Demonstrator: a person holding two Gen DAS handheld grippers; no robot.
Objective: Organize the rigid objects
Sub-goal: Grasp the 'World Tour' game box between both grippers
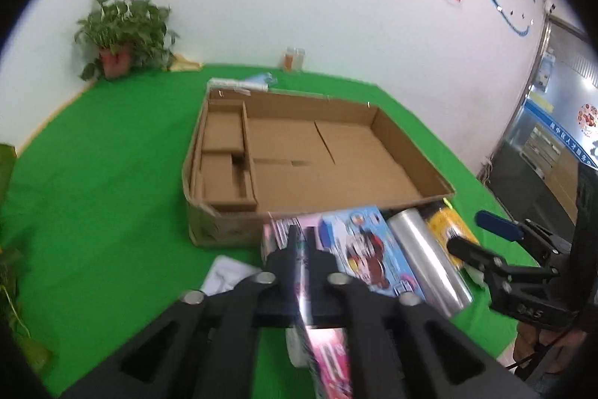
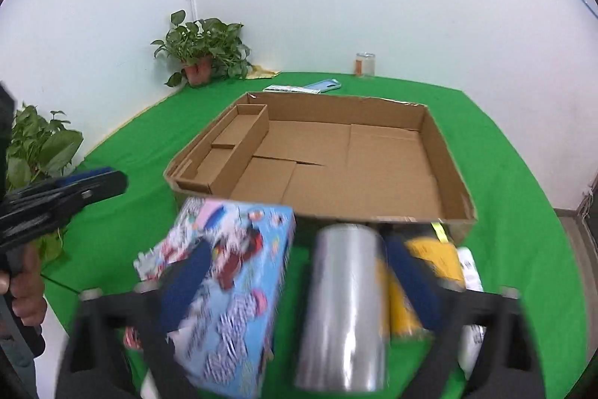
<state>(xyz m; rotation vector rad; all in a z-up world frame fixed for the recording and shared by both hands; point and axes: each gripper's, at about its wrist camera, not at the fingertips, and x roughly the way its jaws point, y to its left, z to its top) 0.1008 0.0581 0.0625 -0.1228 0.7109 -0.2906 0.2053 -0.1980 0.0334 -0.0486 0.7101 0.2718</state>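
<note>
The left claw (image 1: pixel 299 249) is clenched on a thin, glossy pink printed pack (image 1: pixel 304 287), held edge-up low in the centre of the left wrist view, just in front of the near wall of the shallow brown cardboard tray (image 1: pixel 411 141). The tray sits mid-frame on the green-covered desk (image 1: pixel 112 174) and looks empty, with a narrow divided compartment along its left side. In the right wrist view the right claw (image 2: pixel 299 272) is released, its blue-padded fingers (image 2: pixel 187 283) straddling a silvery plastic-film roll (image 2: pixel 344 305) without pressing on it; a light-blue cartoon-printed box (image 2: pixel 239 272) lies to the left and a yellow packet (image 2: pixel 433 257) to the right. To place the pack well, I would lift it clear of the near wall, lay it flat against a tray corner, and keep the right claw out of the path.
</note>
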